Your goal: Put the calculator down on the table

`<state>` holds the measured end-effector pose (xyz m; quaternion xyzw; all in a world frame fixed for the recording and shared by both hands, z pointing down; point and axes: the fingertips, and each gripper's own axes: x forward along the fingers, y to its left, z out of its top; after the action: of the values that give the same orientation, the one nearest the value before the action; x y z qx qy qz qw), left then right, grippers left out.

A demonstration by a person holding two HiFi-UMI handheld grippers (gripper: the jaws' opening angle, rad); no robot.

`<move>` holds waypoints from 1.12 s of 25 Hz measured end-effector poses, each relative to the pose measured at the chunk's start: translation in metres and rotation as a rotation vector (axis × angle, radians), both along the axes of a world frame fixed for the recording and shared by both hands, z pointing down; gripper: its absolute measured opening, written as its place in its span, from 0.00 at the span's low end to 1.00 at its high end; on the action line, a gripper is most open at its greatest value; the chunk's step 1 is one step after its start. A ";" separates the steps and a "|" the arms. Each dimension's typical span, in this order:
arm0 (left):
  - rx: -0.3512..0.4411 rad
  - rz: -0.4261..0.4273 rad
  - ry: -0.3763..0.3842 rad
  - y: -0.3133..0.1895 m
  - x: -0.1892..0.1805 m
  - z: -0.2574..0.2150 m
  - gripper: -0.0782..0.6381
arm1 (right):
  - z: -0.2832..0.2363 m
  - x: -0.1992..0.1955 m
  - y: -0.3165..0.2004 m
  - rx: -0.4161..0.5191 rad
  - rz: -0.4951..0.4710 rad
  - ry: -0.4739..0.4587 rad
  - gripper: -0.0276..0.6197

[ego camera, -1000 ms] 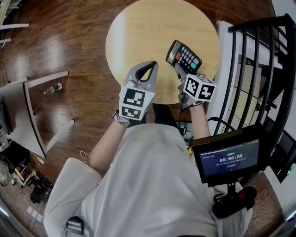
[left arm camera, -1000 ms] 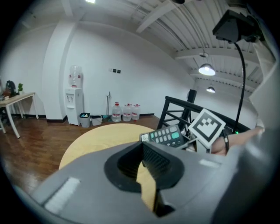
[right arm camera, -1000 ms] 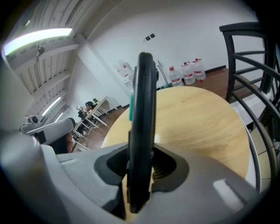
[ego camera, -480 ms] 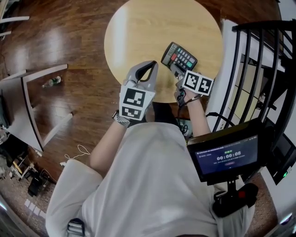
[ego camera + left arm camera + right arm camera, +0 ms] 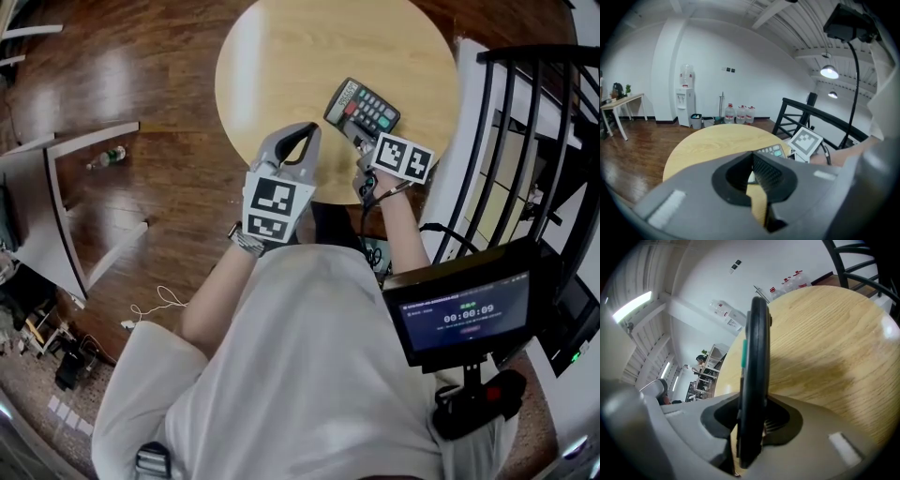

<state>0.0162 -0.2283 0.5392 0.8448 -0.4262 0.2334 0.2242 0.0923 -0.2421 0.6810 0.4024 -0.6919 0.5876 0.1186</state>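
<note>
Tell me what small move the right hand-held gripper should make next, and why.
Probably lower the right hand-held gripper until the calculator lies flat on the table, then open: the jaws clamp its edge, and it seems tilted.

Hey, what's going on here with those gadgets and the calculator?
A person is working with a handheld gripper in each hand over a round wooden table. The right gripper has its fingers clamped on the near end of a dark calculator, holding it over the tabletop, seemingly to set it down. The left gripper hangs at the table's near edge, fingers together, holding nothing.
</note>
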 end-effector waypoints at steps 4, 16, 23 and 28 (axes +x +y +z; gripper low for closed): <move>-0.004 0.009 0.002 0.002 0.002 0.000 0.12 | 0.002 -0.002 -0.002 -0.009 0.017 -0.004 0.23; -0.016 0.023 0.004 0.005 0.005 0.002 0.12 | 0.001 0.002 0.001 0.023 0.029 0.054 0.24; -0.026 0.037 0.005 0.007 0.006 0.003 0.12 | -0.001 0.007 0.013 0.004 0.064 0.048 0.24; -0.014 0.064 -0.002 0.007 0.011 0.001 0.12 | 0.002 0.016 0.015 0.003 0.042 0.118 0.32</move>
<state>0.0276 -0.2209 0.5401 0.8561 -0.3975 0.2442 0.2223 0.1082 -0.2268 0.6835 0.4507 -0.6762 0.5641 0.1461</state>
